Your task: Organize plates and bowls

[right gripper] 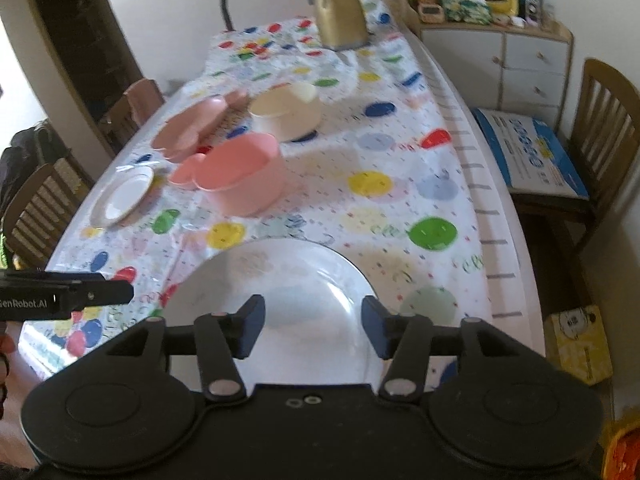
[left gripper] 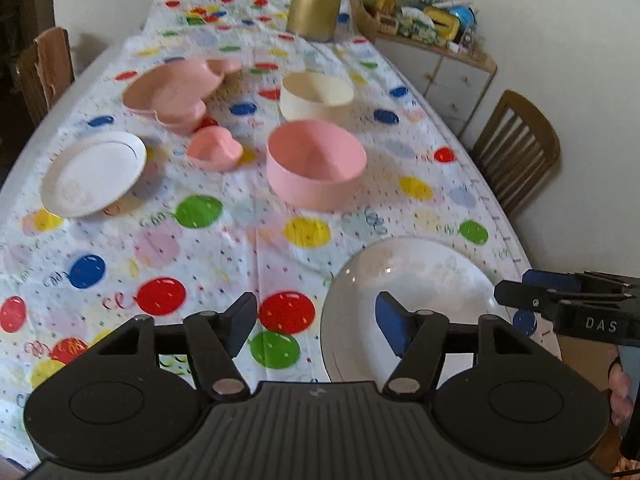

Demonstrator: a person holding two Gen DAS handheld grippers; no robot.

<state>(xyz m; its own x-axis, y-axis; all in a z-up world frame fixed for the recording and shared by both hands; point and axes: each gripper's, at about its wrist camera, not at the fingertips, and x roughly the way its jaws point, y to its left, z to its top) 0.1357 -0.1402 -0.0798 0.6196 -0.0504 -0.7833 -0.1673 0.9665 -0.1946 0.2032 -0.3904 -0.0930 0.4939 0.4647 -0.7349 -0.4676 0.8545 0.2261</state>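
Big white plate [right gripper: 276, 280] is lying flat at the near table edge. Further back, a round pink bowl [left gripper: 316, 162] is sitting upright, with a cream bowl [left gripper: 316, 98] behind it. A small pink heart dish [left gripper: 214, 152] is lying left of it, then a small white plate [left gripper: 94, 172], tilted. Pink heart dishes [left gripper: 168, 92] are sitting stacked behind.

Bare cloth [left gripper: 224, 240] between plate [left gripper: 404, 280], bowls [left gripper: 316, 162]

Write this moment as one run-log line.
left gripper: open, empty | right gripper: open, empty | large white plate: on table, released
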